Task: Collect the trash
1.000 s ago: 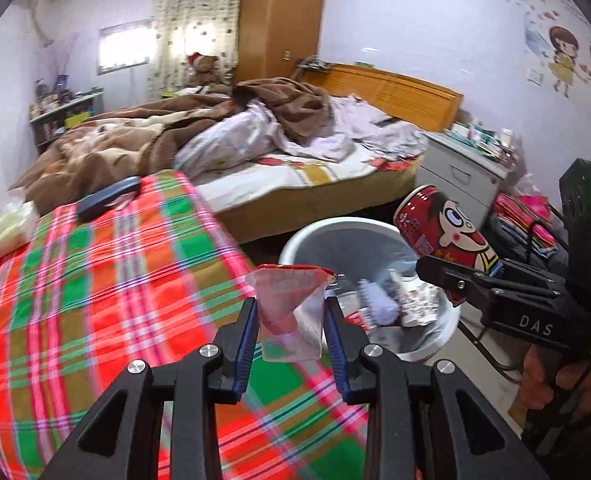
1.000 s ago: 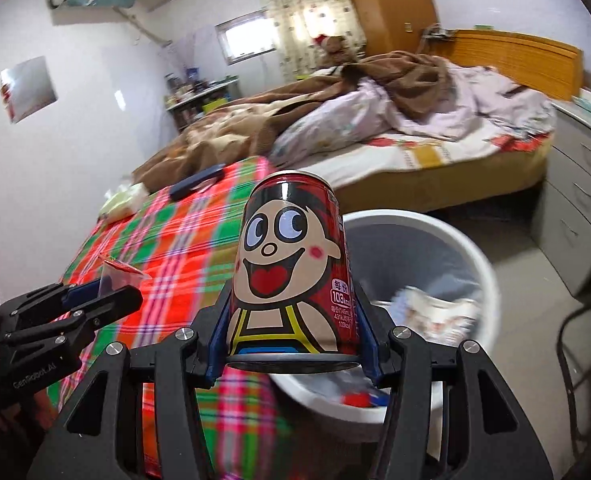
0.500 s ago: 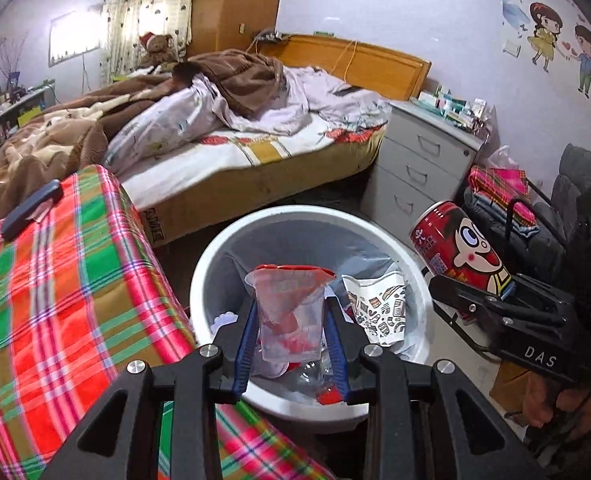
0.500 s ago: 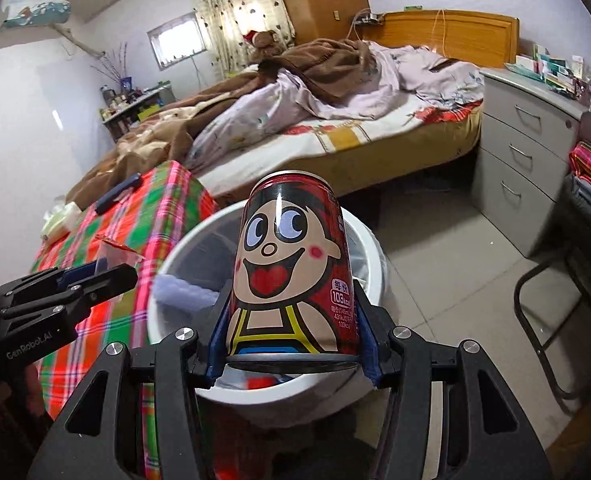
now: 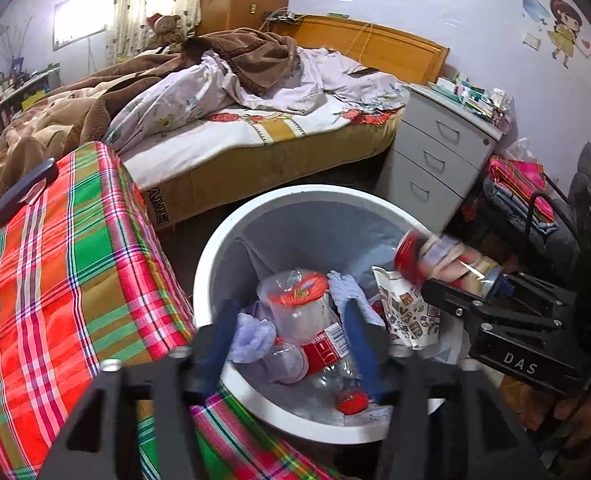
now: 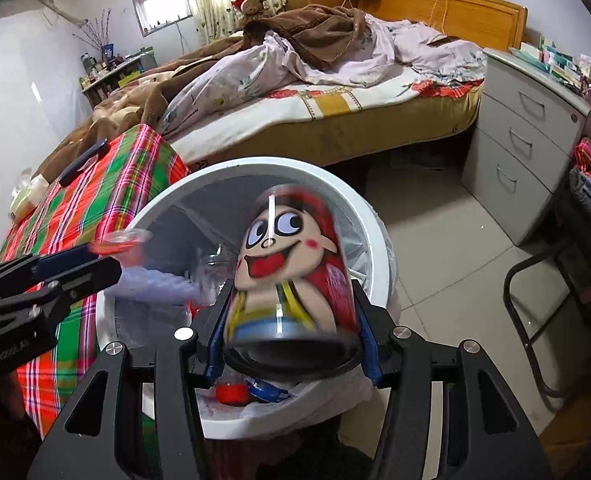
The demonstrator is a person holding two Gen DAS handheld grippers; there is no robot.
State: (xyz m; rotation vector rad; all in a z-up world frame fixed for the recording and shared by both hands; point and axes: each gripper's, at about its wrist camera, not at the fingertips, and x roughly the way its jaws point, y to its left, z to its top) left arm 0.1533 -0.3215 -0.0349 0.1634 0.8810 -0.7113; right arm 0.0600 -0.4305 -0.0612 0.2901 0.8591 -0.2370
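Both my grippers now hang over the bin (image 5: 231, 248). My left gripper (image 5: 289, 340) is opening, its plastic cup (image 6: 125, 240) dropping free; my right gripper (image 6: 291, 336) pinches the tilting can (image 6: 291, 264), next to go.

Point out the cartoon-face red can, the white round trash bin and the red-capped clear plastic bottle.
Cartoon-face red can (image 6: 291, 268), right wrist view, printed face.
White round trash bin (image 5: 211, 264), left wrist view, left rim.
Red-capped clear plastic bottle (image 5: 327, 364), left wrist view, body.
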